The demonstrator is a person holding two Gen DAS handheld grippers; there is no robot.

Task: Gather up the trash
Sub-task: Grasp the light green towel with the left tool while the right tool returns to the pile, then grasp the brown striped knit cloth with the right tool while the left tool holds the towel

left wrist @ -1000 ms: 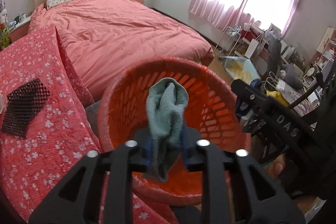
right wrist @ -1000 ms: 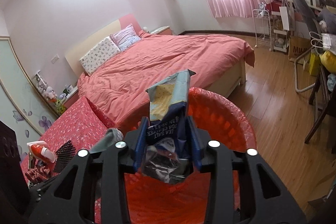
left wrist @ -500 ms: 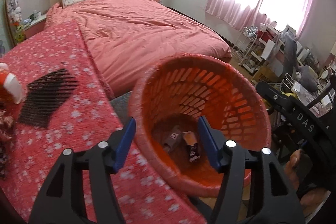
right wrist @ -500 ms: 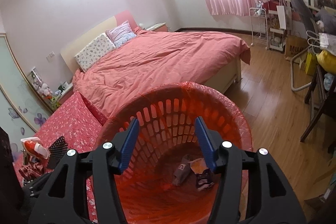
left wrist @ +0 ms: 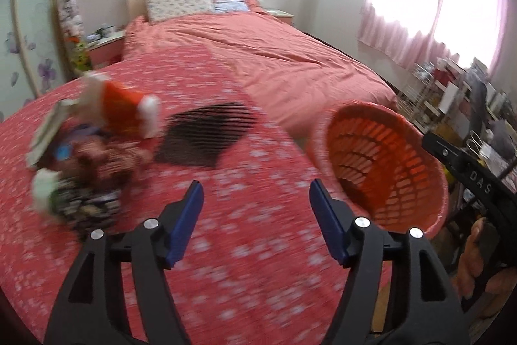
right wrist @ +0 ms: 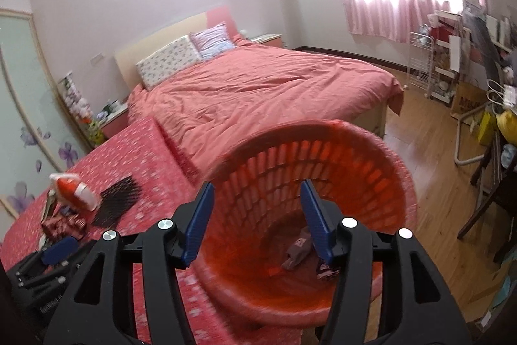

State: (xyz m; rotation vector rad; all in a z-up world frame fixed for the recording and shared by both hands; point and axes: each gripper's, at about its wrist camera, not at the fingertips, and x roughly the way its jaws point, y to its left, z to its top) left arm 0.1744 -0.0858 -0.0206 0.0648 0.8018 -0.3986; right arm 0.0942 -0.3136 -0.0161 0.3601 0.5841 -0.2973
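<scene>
Trash (right wrist: 300, 251) lies in the orange basket (right wrist: 381, 170) beneath the open, empty right gripper (right wrist: 257, 194).

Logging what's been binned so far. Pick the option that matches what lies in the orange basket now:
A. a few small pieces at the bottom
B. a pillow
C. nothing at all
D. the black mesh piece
A: the right wrist view shows a few small pieces lying at the bottom of the basket, while the black mesh piece lies on the red floral cover outside it.
</scene>
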